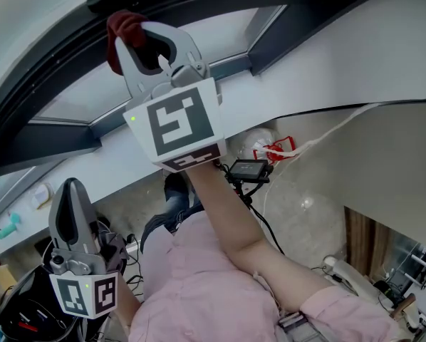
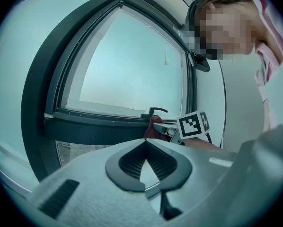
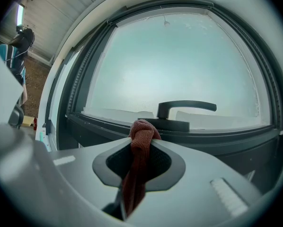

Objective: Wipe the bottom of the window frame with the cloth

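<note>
Cloth pinched in rt hand-held gripper, near window frame, lt hand-held gripper closed.

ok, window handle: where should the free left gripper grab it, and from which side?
Take the window handle on its straight horizontal lever, towards the free end, away from the neck over the base plate. Come straight in from the room side, jaws above and below: the lever seems to stand clear of the glass. The left gripper is shut; open it first.
</note>
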